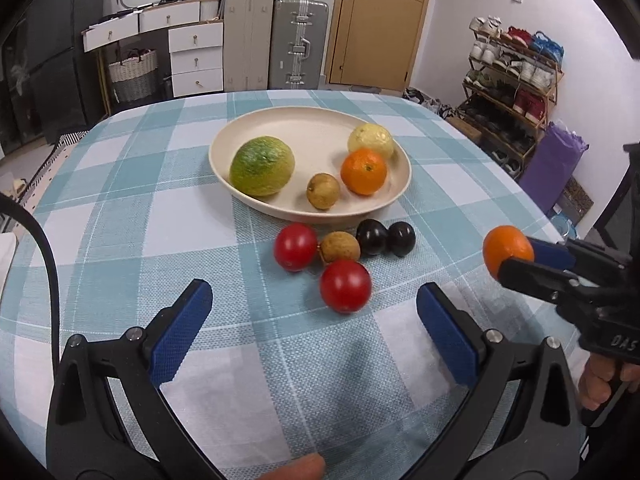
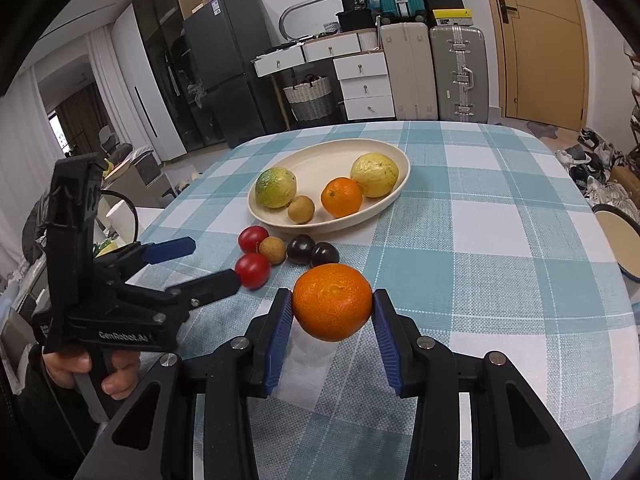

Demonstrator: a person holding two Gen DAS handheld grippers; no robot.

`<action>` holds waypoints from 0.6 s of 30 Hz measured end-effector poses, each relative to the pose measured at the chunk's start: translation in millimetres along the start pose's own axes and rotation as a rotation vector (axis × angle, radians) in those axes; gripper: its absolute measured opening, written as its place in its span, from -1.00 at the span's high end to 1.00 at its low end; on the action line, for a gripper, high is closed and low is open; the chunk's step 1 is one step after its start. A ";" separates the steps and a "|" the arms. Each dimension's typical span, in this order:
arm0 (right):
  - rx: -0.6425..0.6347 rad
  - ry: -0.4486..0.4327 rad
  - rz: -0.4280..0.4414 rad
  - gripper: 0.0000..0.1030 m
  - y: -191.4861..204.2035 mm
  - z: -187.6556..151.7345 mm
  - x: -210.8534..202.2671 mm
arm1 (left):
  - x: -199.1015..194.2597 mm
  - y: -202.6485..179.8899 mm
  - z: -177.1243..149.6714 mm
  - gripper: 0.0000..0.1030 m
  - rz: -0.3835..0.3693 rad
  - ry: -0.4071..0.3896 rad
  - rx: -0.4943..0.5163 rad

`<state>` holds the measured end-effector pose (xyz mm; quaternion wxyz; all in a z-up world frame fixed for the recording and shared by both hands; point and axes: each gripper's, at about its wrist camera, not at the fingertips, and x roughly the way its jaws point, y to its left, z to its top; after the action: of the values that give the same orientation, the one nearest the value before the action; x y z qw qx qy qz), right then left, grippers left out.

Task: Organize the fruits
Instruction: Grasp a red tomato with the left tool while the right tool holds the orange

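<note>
Right claw [image 2: 333,308] is clamped on a round orange mandarin [image 2: 332,302], blue pads pressing its left and right flanks, fruit lifted clear of the teal-and-white checked counter [image 2: 500,240]. Left claw [image 1: 314,332] stands wide apart, empty, low over the cloth just short of the loose fruit.

Key relation: the shallow cream oval dish [image 2: 396,196] lies straight ahead of the right claw and slightly left, beyond the loose cluster. The dish's long axis runs lower-left to upper-right in the right wrist view. It already holds a green-yellow citrus [image 2: 276,187], a pale yellow fruit [image 2: 375,175], a second mandarin [image 2: 341,197] and a small brown longan [image 2: 301,209]. Bare floor shows at the dish's far left, behind the green citrus.

Between claw and dish: two red cherry tomatoes [image 2: 253,270], another brown longan [image 2: 272,251] and two dark plums [image 2: 301,249], all touching or nearly so. The carried mandarin likely has to pass over these.

Nearer tomato [image 1: 345,286] sits dead ahead of the left claw, so the left hand is the closer one for it.
</note>
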<state>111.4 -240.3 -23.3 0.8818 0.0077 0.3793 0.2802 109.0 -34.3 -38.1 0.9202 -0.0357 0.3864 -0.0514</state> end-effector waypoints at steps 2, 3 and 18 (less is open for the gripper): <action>0.005 -0.008 0.004 0.20 -1.7 0.8 -2.5 | 5.0 -4.3 -0.2 -0.83 0.014 0.020 0.015; 0.007 -0.010 0.002 0.20 -2.3 1.1 -3.4 | 7.4 -5.5 0.0 -0.73 0.010 0.030 0.019; 0.045 -0.016 0.020 0.20 -11.4 2.9 -7.9 | 27.9 -16.7 2.1 0.30 -0.057 0.100 0.022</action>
<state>114.5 -253.2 -18.6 0.8816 0.0335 0.3783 0.2802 128.8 -54.2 -54.7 0.8982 -0.0341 0.4302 -0.0838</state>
